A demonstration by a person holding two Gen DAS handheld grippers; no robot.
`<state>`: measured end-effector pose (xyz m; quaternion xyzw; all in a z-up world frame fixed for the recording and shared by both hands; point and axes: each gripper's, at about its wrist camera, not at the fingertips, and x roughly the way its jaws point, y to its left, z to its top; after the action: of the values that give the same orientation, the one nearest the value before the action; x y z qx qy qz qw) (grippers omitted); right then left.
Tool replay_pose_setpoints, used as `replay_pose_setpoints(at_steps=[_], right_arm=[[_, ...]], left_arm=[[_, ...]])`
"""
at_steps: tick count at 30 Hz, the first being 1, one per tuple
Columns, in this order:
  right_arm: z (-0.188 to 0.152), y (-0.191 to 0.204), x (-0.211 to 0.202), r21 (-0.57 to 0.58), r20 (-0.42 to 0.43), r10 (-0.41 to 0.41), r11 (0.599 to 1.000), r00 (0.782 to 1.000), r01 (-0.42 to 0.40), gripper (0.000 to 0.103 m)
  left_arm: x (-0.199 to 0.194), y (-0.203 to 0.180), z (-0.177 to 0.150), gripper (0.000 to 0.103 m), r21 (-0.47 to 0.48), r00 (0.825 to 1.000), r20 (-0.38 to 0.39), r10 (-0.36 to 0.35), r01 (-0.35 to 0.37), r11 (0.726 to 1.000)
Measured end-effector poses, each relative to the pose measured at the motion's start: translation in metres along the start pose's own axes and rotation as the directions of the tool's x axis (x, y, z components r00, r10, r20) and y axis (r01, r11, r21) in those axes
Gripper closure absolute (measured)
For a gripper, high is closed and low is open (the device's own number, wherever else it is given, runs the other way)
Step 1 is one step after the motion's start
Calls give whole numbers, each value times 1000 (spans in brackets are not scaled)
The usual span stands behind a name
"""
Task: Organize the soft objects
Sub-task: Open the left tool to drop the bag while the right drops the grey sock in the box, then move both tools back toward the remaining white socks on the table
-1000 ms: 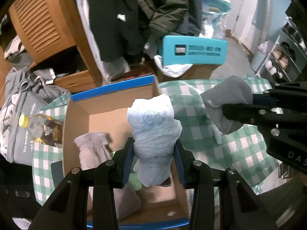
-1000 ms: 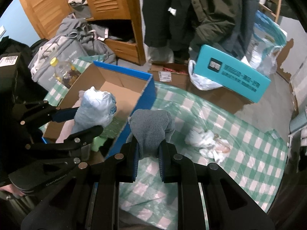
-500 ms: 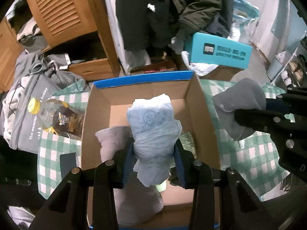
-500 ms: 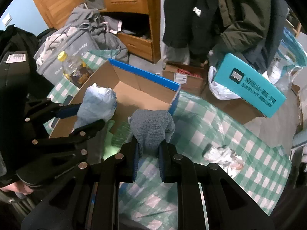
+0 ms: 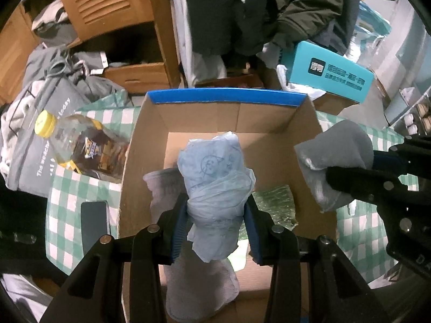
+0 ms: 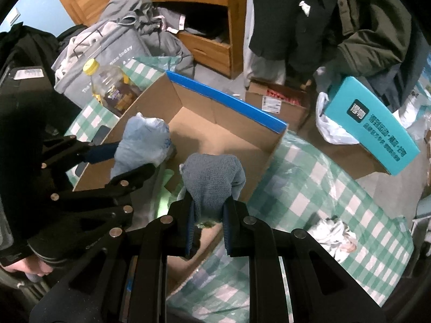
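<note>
My left gripper (image 5: 215, 223) is clamped on a pale blue plastic-wrapped bundle (image 5: 215, 183), held over the open cardboard box (image 5: 229, 99). My right gripper (image 6: 208, 220) pinches a grey knitted cloth (image 6: 212, 180) just beside it, above the box's near wall.

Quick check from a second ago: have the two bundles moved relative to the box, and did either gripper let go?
Both carried over the cardboard box: the left gripper with the blue plastic bundle is now centred above it, the right gripper with the grey cloth reaches its edge. Neither let go; box contents unchanged.
</note>
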<state>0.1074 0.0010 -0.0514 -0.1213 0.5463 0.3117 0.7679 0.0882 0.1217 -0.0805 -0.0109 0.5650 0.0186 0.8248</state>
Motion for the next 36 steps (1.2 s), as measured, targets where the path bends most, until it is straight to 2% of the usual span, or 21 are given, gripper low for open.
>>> replay_pose_setpoints(at_steps=[6, 8, 10, 13, 15, 19, 36], right_arm=[[5, 3, 7, -9, 0, -3, 1000, 1000, 3, 79], [6, 4, 7, -12, 1, 5, 1000, 1000, -5, 74], [5, 3, 6, -13, 10, 5, 1000, 1000, -5, 62], [5, 2, 4, -10, 18, -3, 1000, 1000, 3, 60], [6, 0, 3, -1, 23, -8, 1000, 1000, 8, 60], [5, -4, -3, 11, 41, -11, 1000, 999, 11, 52], [-14, -27, -17, 38, 56, -42, 998, 998, 40, 51]], left_arm=[[-1, 5, 1, 57, -16, 1000, 1, 9, -9, 1000], [-1, 4, 1, 49, -10, 1000, -2, 15, -15, 1000], [-1, 3, 1, 46, -4, 1000, 0, 17, -17, 1000], [-2, 0, 1, 45, 2, 1000, 2, 16, -16, 1000], [-4, 0, 1, 41, 3, 1000, 6, 18, -18, 1000], [-9, -2, 1, 39, -1, 1000, 20, 16, -16, 1000], [-18, -26, 5, 38, 38, 999, 39, 11, -13, 999]])
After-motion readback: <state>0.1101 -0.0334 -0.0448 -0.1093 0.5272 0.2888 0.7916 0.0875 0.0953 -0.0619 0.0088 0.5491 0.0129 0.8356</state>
